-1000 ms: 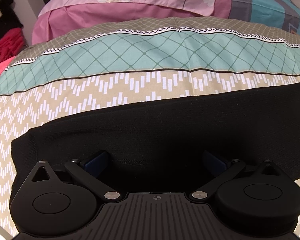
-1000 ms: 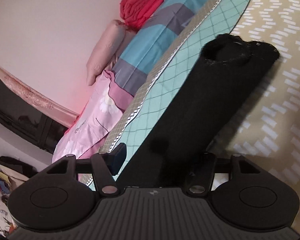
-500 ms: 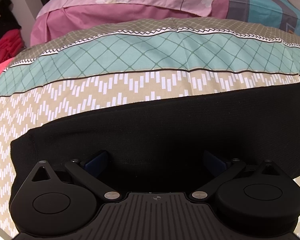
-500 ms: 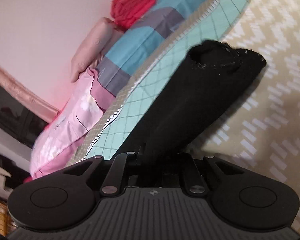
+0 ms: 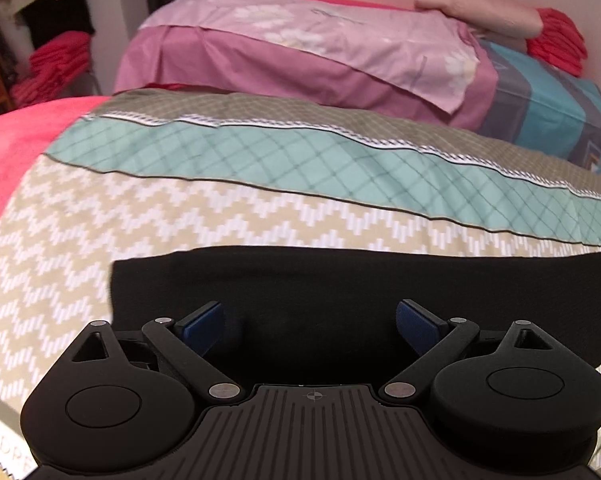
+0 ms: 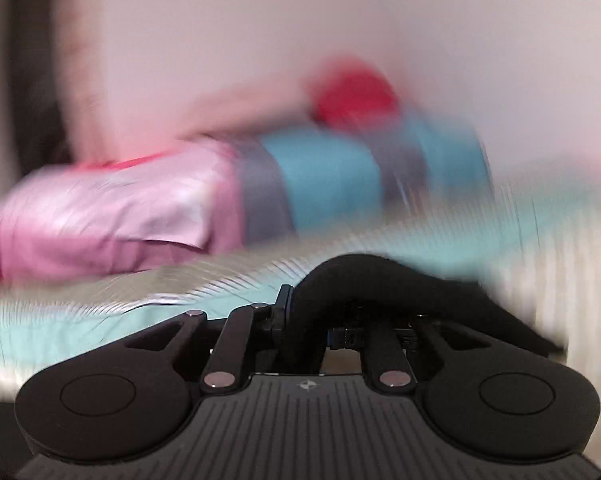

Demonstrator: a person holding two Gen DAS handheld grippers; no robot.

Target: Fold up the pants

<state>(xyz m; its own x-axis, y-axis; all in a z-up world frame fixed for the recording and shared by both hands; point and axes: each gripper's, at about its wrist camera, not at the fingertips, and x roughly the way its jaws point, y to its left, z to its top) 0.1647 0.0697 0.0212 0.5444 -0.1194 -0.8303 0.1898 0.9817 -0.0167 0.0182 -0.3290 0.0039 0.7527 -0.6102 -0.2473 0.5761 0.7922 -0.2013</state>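
On the bed [image 5: 148,216], black pants [image 5: 340,280] lie with their long axis running sideways across the left-wrist view, left end squared off short of the bed's left edge, bare chevron cover beyond it. Left tongs [image 5: 310,322] gape wide over the cloth, gripping nothing. Right tongs [image 6: 312,320] are closing on a bunched fold of pants, now lifted versus a second ago; view badly blurred.

I see matt black knit-cloth pants [image 5: 340,280], soft and light-swallowing, lying on a smooth printed cotton-like bedspread [image 5: 180,216]. The left gripper [image 5: 310,322] looks like matt black plastic, ribbed at its base, with small shiny metal pivot pins and dull blue rubbery pads [image 5: 202,322].
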